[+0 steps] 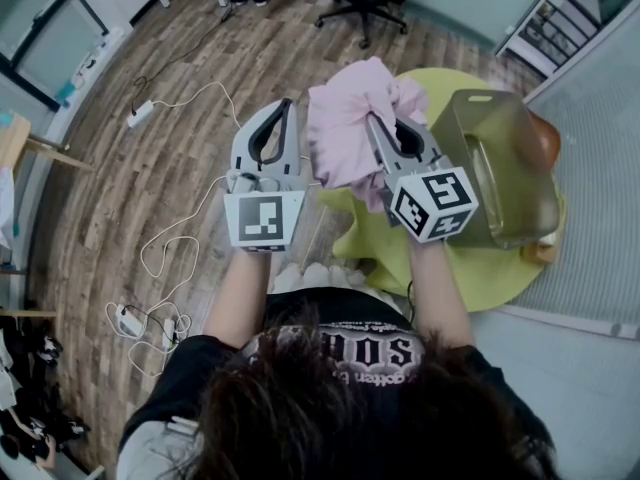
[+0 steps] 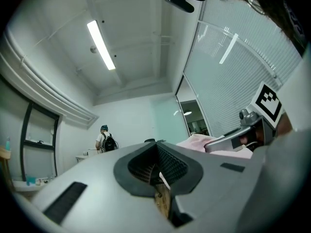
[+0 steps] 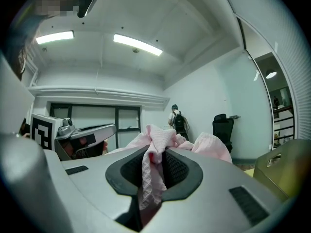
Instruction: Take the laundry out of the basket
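The pink garment (image 1: 345, 118) is bunched between the fingers (image 3: 218, 188) of the right gripper (image 1: 385, 133), which are closed on a fold of it. The rest of the cloth spills over the fingertips and drapes towards the left gripper. It hangs clear of the basket (image 1: 500, 168), which stands just to the right of those fingers, so this piece looks already lifted out. Pinching one fold near the middle lets the loose ends fall free rather than snag on the basket's rim.

The left gripper (image 1: 283, 113) is held up beside it, its fingers (image 2: 97, 188) closed together with nothing caught between them. The cloth's edge lies just past their right side. That hand seems parked close by, probably ready to take a second hold or steady the garment.

The basket rests on a round lime-green surface (image 1: 440, 258), below and to the right of both pairs of fingers. Whether more laundry remains inside cannot be made out through its tinted wall.
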The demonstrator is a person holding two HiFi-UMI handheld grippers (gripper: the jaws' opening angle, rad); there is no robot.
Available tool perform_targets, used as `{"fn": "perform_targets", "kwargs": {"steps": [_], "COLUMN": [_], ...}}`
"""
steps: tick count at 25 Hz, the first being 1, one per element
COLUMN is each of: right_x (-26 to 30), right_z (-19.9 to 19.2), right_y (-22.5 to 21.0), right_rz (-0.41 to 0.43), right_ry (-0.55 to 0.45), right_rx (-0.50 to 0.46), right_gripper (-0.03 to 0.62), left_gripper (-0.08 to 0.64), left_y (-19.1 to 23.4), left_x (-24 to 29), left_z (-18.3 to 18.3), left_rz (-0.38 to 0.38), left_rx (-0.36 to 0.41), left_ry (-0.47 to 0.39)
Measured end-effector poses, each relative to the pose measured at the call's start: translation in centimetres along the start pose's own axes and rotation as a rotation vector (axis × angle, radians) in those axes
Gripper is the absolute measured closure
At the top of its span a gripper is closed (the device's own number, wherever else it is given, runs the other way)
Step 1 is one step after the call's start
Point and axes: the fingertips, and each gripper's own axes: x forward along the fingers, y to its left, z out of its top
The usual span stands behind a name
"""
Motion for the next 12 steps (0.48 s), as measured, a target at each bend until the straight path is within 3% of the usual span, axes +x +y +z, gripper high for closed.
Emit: {"fn": "perform_targets", "kwargs": {"steps": [12], "right_x": [0.57], "right_z": [0.68], "right_y": [0.67], "right_rz": [-0.004], "right_ry": [-0.021], "right_rx": [-0.056], "right_gripper": [0.522], "left_gripper": [0.558], "left_y": [0.85], "left_x": [0.35], "left_z": [-0.6], "left_rz": [0.001], "left_rx": [-0.017], "left_ry": [0.006]}}
